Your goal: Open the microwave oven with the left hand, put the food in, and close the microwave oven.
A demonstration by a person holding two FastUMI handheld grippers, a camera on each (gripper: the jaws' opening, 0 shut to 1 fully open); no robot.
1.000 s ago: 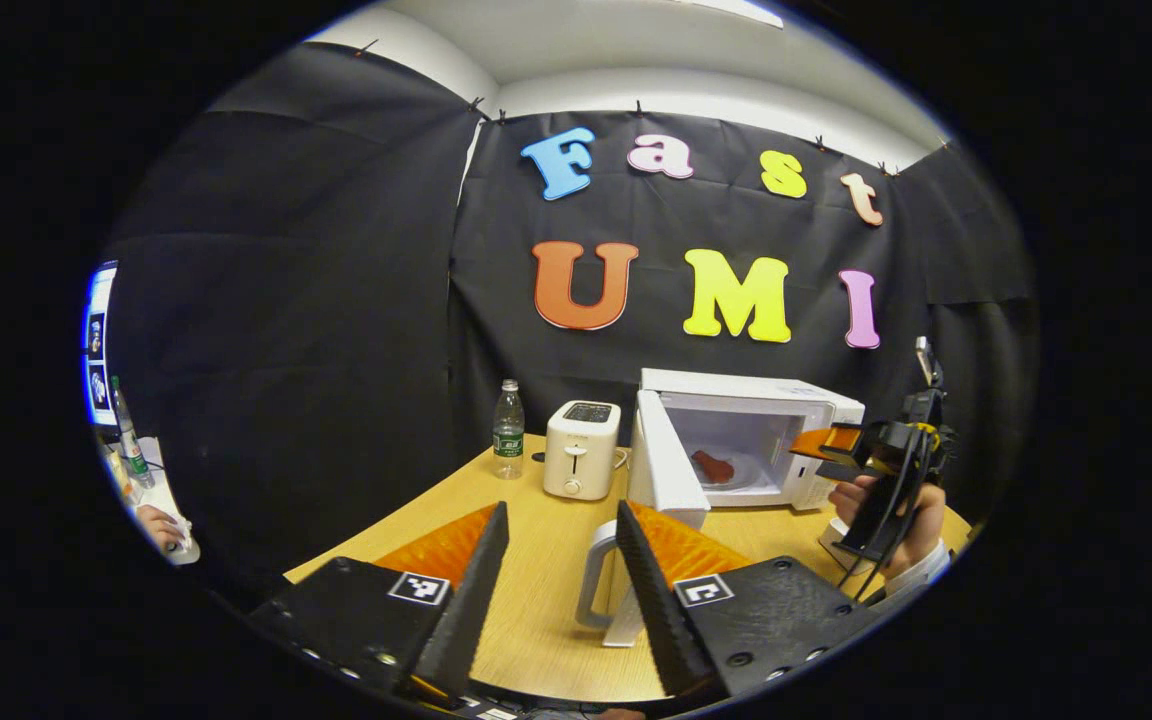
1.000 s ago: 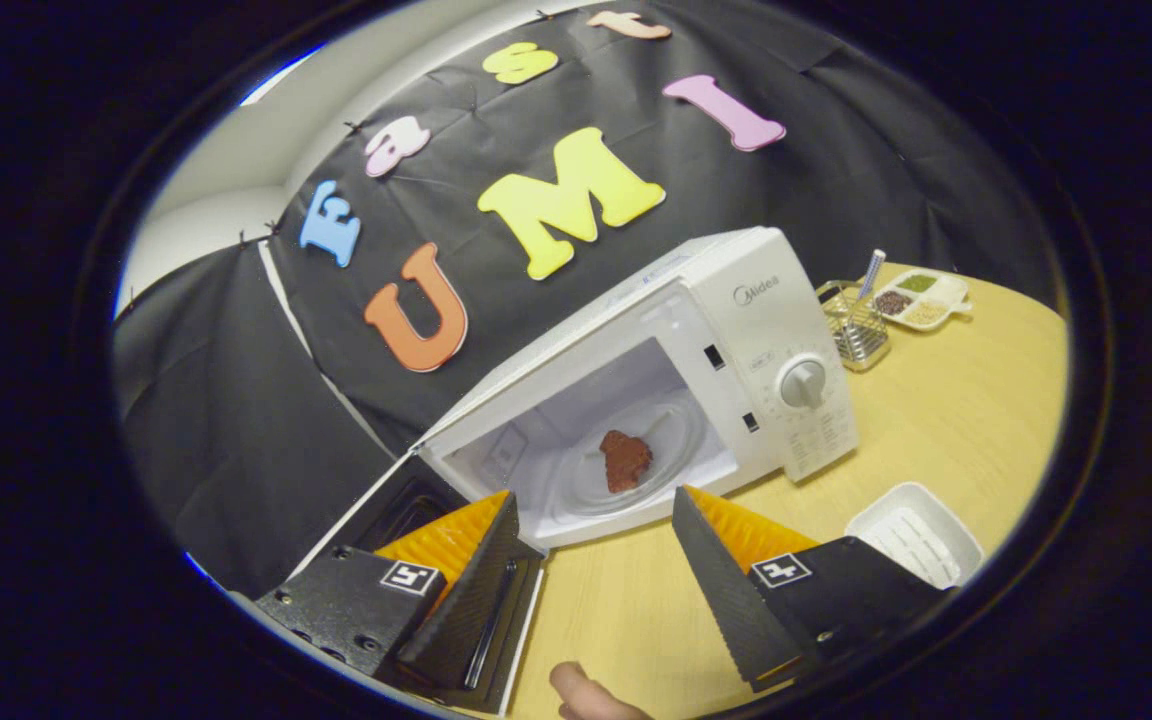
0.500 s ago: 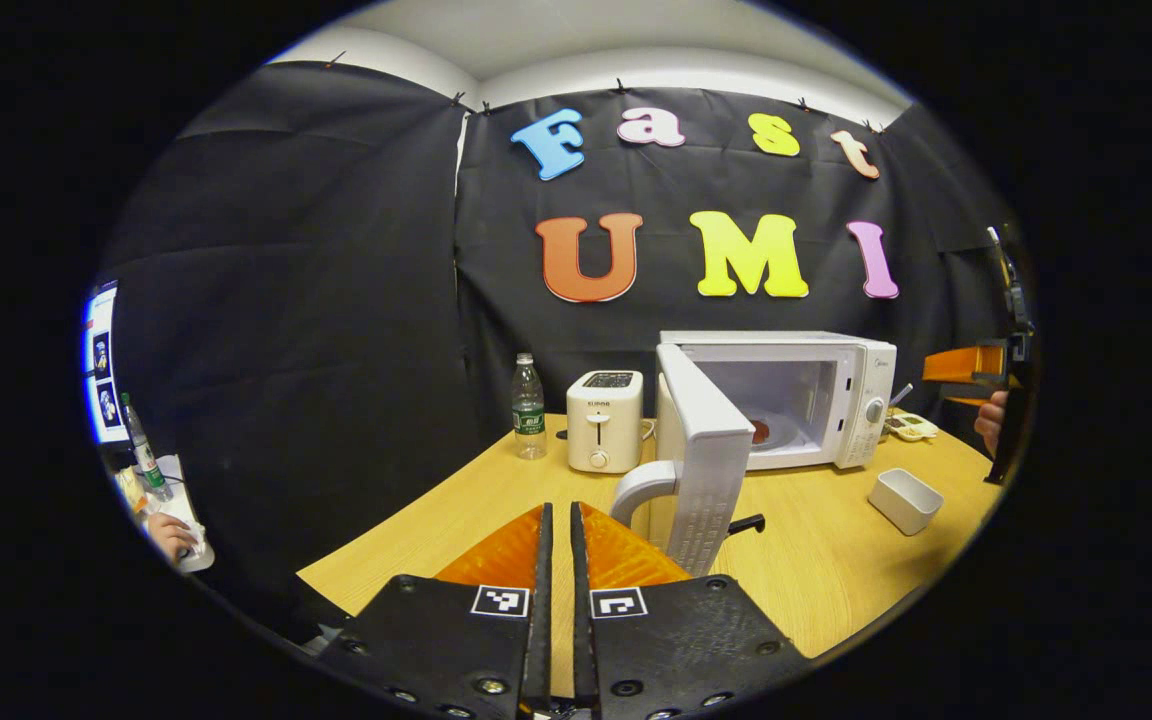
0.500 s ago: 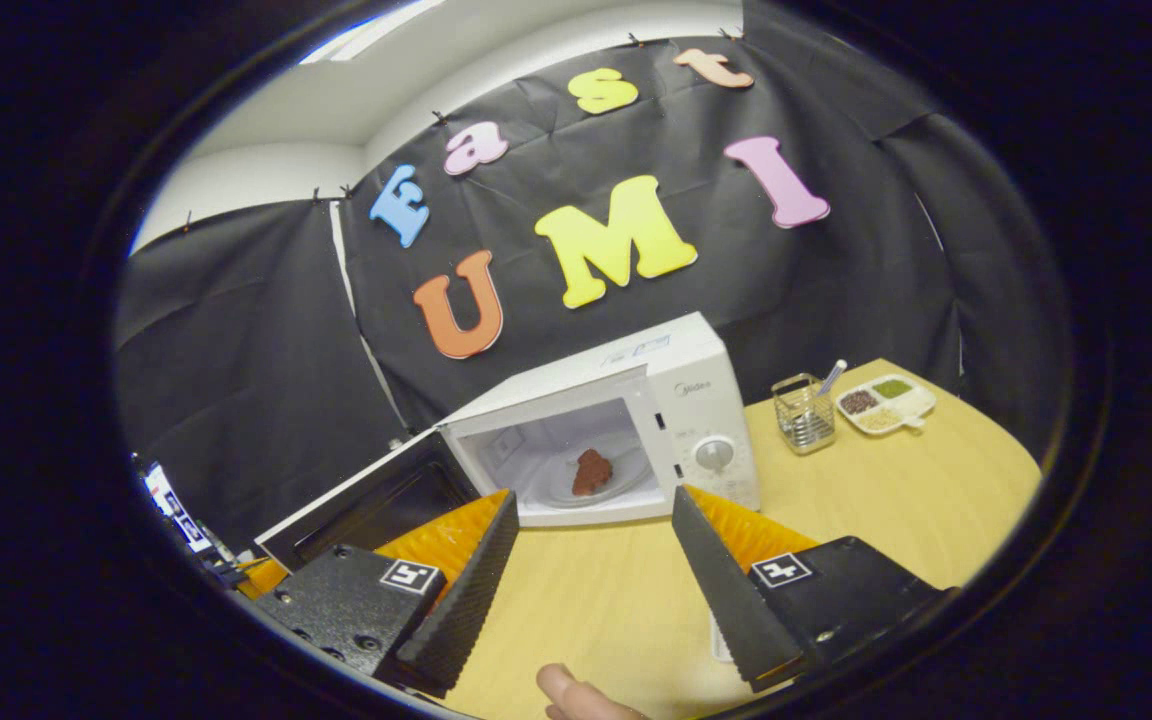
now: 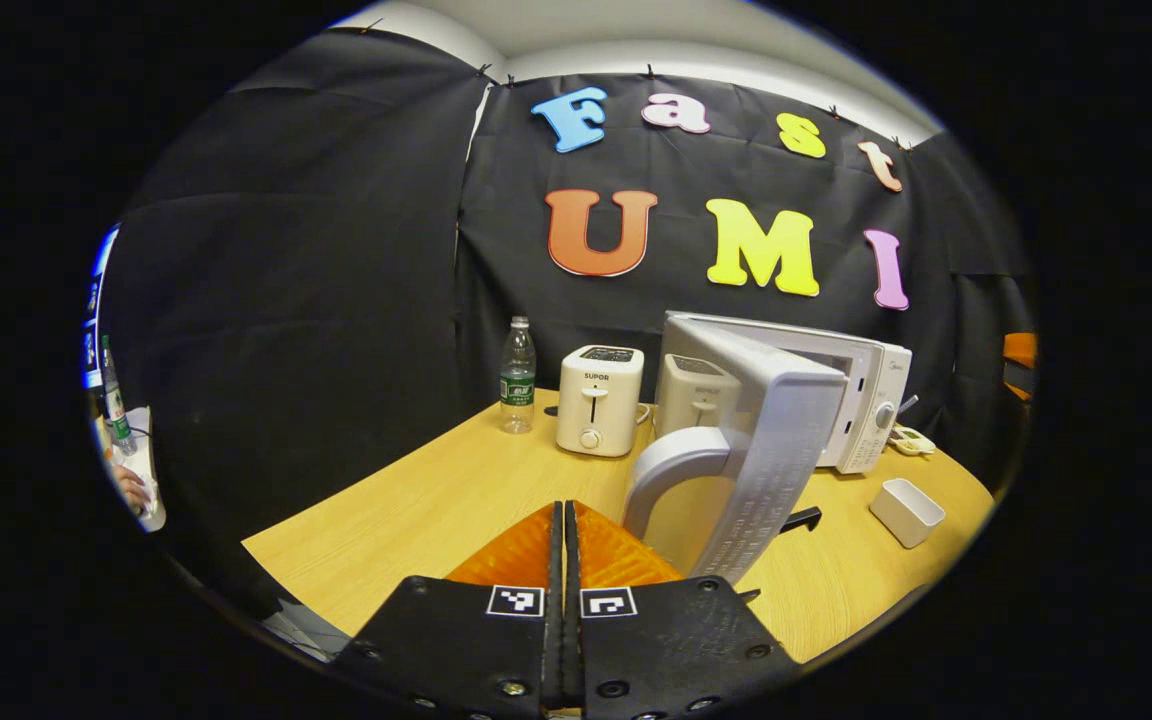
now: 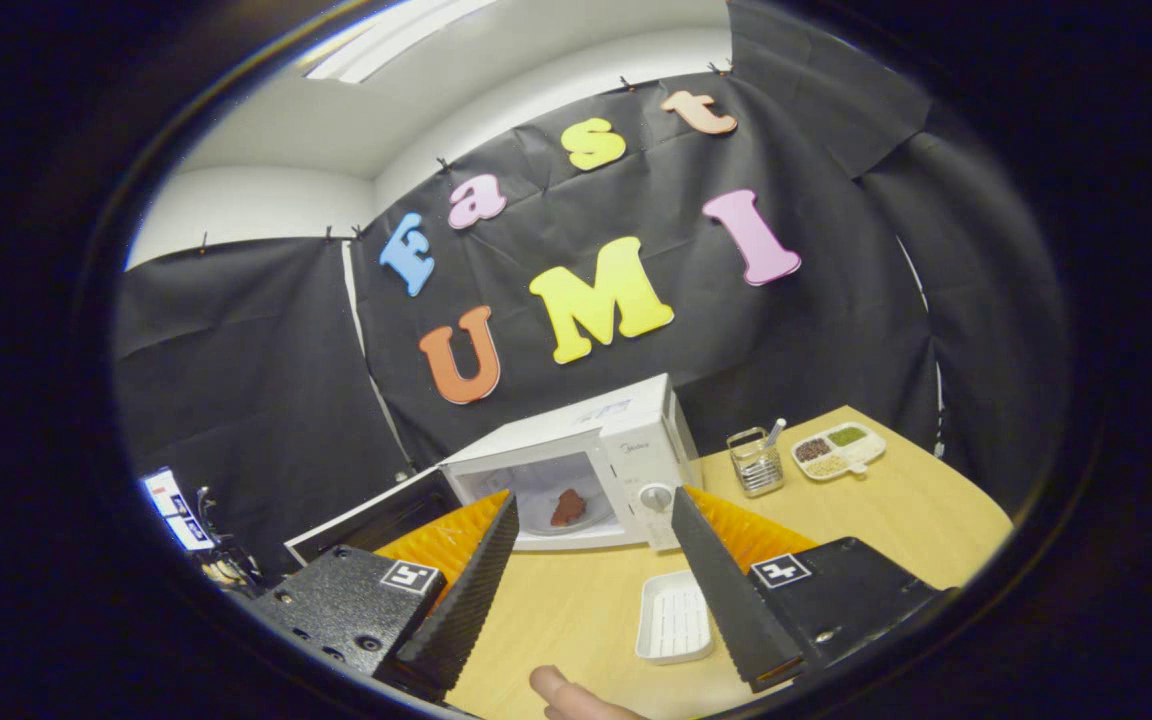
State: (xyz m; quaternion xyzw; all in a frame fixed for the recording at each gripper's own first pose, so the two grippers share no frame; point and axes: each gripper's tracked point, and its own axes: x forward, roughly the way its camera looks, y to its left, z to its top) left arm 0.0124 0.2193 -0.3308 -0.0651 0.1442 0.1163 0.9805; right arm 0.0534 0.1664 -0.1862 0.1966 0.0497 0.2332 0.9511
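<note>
Now the microwave (image 6: 576,465) stood on the desk (image 6: 896,500) with its door (image 5: 756,440) part open, and everything else lay around it. Inside the microwave, on the glass plate (image 6: 581,515), sat the food (image 6: 568,506), a dark red-brown lump. In the left gripper view the door swung out toward the camera, its white handle (image 5: 671,465) just beyond the left tongs (image 5: 563,520). Those tongs were pressed together with nothing between them, just short of the handle; whether they touched it could not be told. To the left of the microwave stood a toaster (image 5: 594,398), and left of that a water bottle (image 5: 516,375).

In the right gripper view the right tongs (image 6: 591,530) were spread wide and empty, held in front of the microwave and apart from it. A white tray (image 6: 674,618) lay on the desk in front of the microwave, between the two fingers as seen. To the right of the microwave stood a wire basket (image 6: 756,462) with a utensil in it, and beyond that a divided dish (image 6: 836,448) of small portions. A fingertip (image 6: 554,688) showed at the bottom edge.
</note>
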